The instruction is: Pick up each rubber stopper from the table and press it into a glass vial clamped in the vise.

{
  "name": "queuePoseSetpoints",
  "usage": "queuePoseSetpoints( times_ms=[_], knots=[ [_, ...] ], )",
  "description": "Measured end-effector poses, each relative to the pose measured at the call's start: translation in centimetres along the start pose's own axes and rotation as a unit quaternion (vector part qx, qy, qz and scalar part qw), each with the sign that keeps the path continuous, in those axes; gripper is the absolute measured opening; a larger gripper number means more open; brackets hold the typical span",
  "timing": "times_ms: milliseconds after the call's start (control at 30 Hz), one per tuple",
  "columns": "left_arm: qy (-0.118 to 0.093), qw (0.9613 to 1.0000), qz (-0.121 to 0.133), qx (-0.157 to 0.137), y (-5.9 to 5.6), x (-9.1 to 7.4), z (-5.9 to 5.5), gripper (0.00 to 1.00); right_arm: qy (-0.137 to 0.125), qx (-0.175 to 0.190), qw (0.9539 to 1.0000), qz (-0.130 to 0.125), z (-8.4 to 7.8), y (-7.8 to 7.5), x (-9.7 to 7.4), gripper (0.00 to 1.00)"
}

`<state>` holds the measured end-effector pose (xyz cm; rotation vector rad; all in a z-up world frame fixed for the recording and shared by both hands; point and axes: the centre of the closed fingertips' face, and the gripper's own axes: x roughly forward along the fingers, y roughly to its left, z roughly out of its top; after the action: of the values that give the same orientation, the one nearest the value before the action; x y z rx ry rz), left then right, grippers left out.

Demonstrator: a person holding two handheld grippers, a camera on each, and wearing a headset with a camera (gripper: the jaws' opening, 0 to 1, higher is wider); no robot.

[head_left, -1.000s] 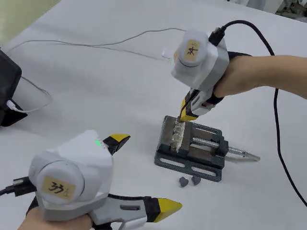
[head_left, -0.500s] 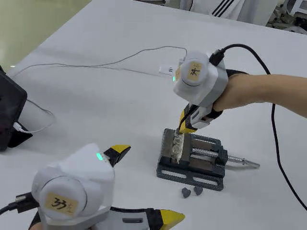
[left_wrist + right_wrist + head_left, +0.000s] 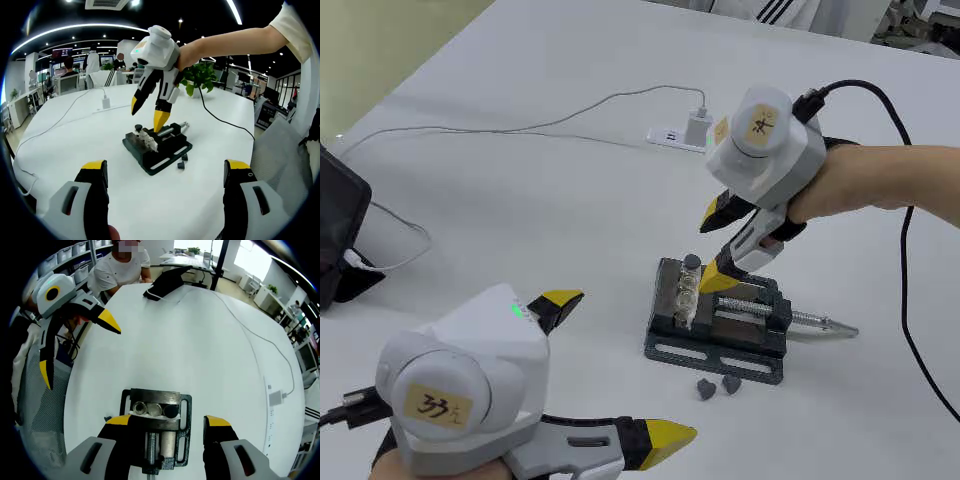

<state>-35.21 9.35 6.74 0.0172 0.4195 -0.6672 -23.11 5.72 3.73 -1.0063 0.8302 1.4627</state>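
A dark vise (image 3: 760, 350) stands on the white table and clamps a row of glass vials (image 3: 686, 296). A dark rubber stopper (image 3: 692, 262) sits in the far vial, also seen as the stopper (image 3: 171, 411) from above. Two loose stoppers (image 3: 703, 389) (image 3: 730, 382) lie in front of the vise. My right gripper (image 3: 714, 247) hangs open just above the vials, its jaws on either side of the vise (image 3: 155, 396). My left gripper (image 3: 618, 368) is open and holds nothing, well to the left of the vise (image 3: 157, 147).
A white charger with its cable (image 3: 680, 133) lies at the back of the table. A black device (image 3: 338, 235) sits at the left edge. The vise's screw handle (image 3: 820, 322) sticks out to the right. A black cable (image 3: 905, 300) trails from the right gripper.
My right gripper was shut with its tip down on the vials; now it has opened and lifted a little, and a stopper sits in the far vial. The left gripper has barely moved.
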Motion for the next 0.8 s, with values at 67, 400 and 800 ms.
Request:
queuePoseSetpoints(
  times_ms=[67,400,800],
  knots=[
    [0.000,1.0000,0.000,0.001,0.1,0.0,0.0,0.96,-0.008,0.006,0.9999,-0.002,-0.1,0.3,-0.1,0.58],
    [0.002,0.9999,-0.004,0.012,0.2,0.0,0.2,0.96,-0.039,0.027,0.9988,-0.013,-0.9,2.3,-0.9,0.62],
    [0.007,0.9996,-0.015,0.024,0.0,-0.3,0.0,0.96,-0.044,0.043,0.9978,-0.024,-3.0,5.0,-2.6,0.56]
  ],
)
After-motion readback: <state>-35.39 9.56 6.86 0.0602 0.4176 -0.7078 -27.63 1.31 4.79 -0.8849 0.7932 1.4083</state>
